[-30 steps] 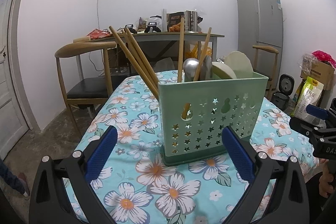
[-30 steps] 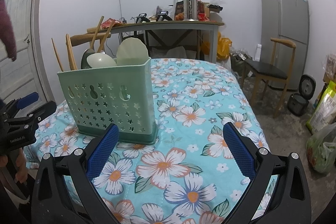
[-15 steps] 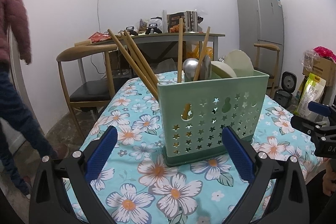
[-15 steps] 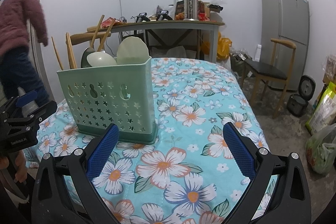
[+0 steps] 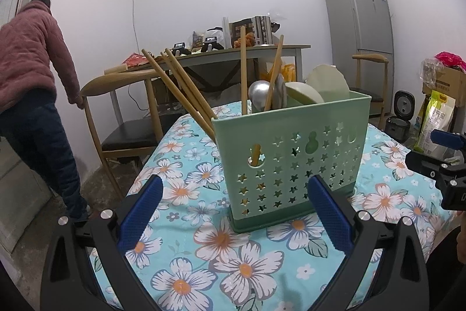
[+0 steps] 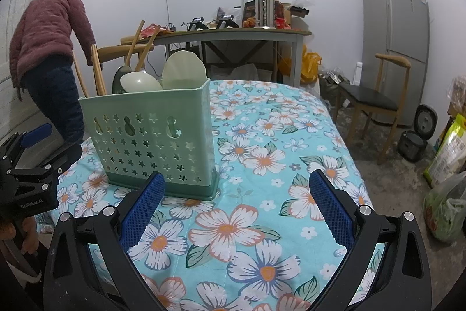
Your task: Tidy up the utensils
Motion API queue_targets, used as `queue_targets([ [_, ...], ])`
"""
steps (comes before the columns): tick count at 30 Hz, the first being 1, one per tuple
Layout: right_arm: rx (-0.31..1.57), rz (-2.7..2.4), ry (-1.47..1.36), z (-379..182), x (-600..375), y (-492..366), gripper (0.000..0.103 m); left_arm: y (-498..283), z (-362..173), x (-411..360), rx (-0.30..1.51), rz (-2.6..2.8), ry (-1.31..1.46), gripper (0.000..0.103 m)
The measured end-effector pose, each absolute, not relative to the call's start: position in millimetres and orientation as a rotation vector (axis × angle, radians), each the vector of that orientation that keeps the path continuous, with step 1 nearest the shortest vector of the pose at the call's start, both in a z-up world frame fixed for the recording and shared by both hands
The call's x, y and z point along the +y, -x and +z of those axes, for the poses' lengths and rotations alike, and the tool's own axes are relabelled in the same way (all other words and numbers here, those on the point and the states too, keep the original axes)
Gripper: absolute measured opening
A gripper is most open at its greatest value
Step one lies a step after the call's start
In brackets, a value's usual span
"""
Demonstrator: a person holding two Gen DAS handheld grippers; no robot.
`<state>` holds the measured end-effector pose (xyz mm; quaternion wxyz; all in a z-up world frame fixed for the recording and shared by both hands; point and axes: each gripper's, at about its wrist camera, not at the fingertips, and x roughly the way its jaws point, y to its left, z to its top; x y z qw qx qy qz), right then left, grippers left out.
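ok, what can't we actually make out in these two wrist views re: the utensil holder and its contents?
- Lower ends of the chopsticks and spoons: hidden by the green holder walls, both views.
- Inner dividers, which compartment each utensil sits in: not visible.
- Exact chopstick count: they overlap, left wrist view.
- Pale utensils: only the tops show, type unclear.
- Tabletop near the camera: blocked by the open left gripper and right gripper.

Chopsticks (image 5: 180, 86) and spoons (image 5: 259, 91) apparently inside holder (image 5: 291, 156) on table (image 5: 233, 267).
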<state>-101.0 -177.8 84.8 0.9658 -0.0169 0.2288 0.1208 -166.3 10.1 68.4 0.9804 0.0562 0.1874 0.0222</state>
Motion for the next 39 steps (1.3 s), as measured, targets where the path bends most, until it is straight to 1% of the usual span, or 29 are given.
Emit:
queue_targets([
  [14,0.463,0.244,0.035,84.8,-177.7,100.8,0.095,163.4,66.8,13.9,0.384,0.038,-0.088,0.097],
  [24,0.464,0.244,0.037,84.7,-177.9,100.6,0.095,158.3,64.6,20.7,0.422,0.013,-0.034,0.097],
  [39,0.464,0.245,0.038,85.0,-177.4,100.3,0.095,156.8,63.0,16.7,0.434,0.011,-0.04,0.097],
])
